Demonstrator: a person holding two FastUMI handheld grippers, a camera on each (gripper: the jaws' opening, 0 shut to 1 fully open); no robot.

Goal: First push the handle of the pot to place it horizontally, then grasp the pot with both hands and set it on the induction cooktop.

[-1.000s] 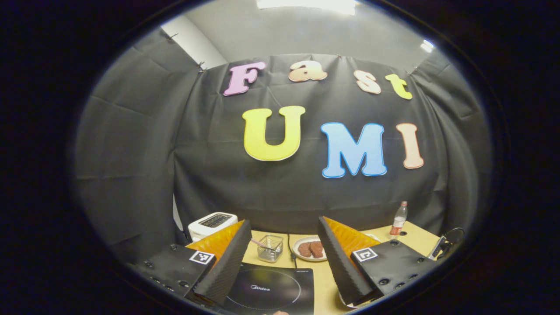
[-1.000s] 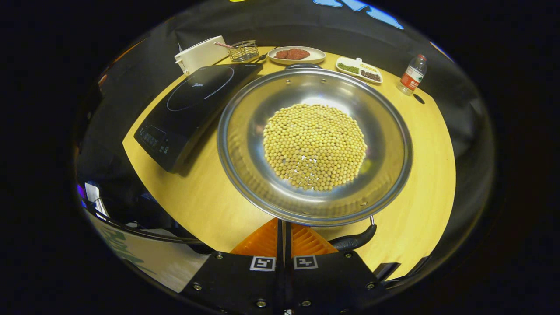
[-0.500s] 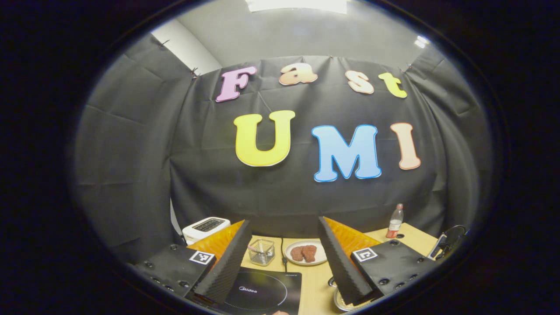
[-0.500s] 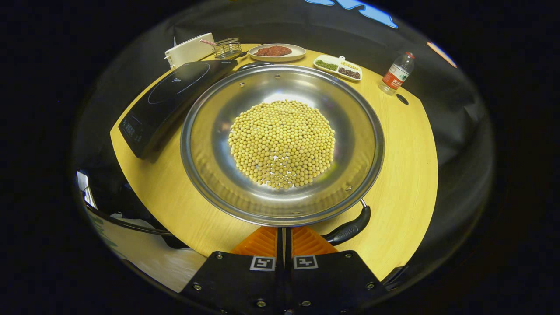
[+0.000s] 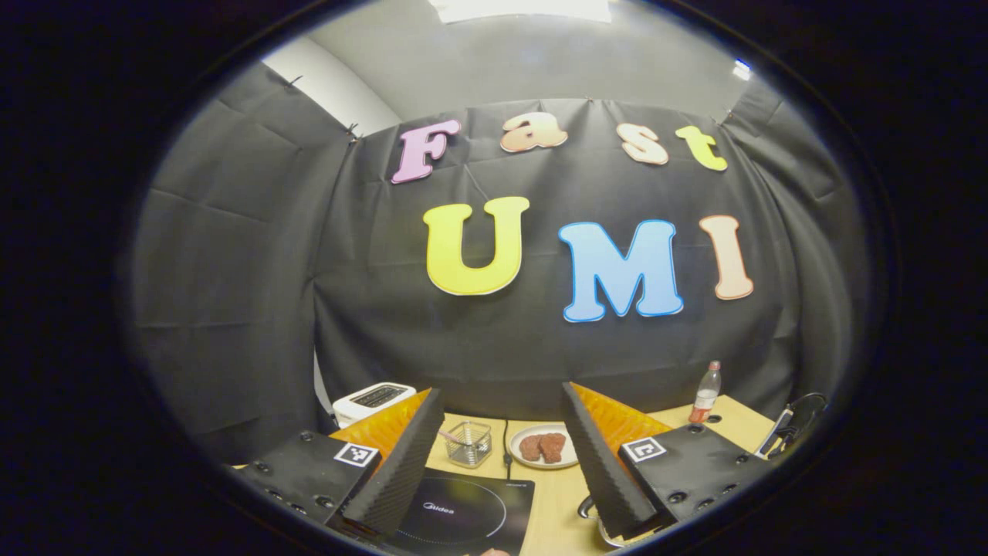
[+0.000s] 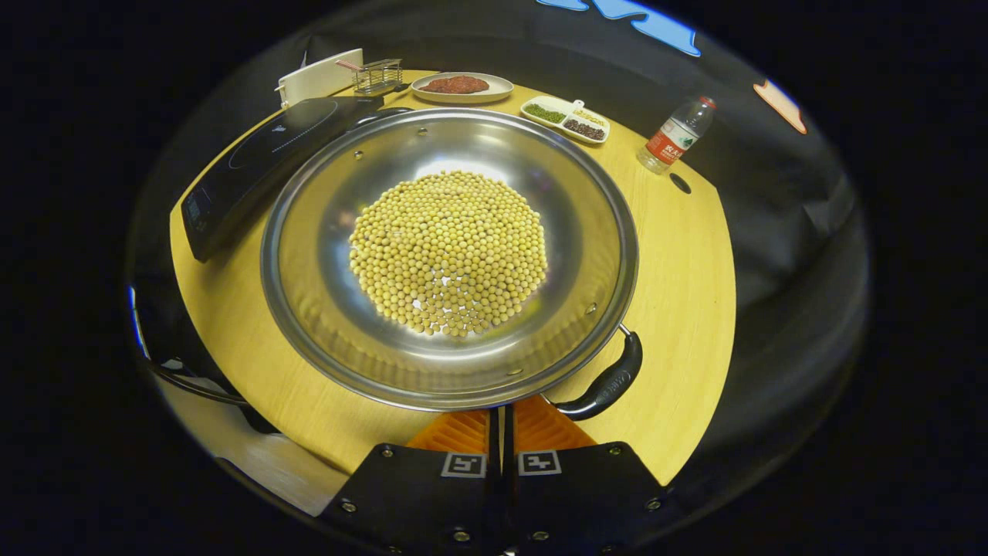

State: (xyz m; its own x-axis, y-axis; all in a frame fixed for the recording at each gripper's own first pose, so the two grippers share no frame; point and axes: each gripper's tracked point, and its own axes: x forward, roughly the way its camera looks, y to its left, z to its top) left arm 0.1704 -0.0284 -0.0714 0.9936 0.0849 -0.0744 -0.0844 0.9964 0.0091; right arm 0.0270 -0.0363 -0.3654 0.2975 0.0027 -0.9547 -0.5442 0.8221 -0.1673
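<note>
L cam tilting up at booth wall; R cam looking down, close over steel soybean-filled pot [image 6: 451, 255]; both catching black induction cooktop [image 5: 463, 513].

One pot [image 6: 324, 255] of beans [image 6: 449, 251], one cooktop [image 6: 255, 166], one toaster [image 6: 316, 77], one wire basket [image 6: 376, 75], one plate [image 6: 463, 96], one divided dish [image 6: 567, 121], one bottle [image 6: 670, 139], two meat patties [image 5: 543, 447].

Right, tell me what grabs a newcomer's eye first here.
The big steel pot heaped with yellow soybeans, mid-table in the right gripper view, its black handle near the closed jaws. To its left lies the black induction cooktop, with a water bottle at the back right.
</note>
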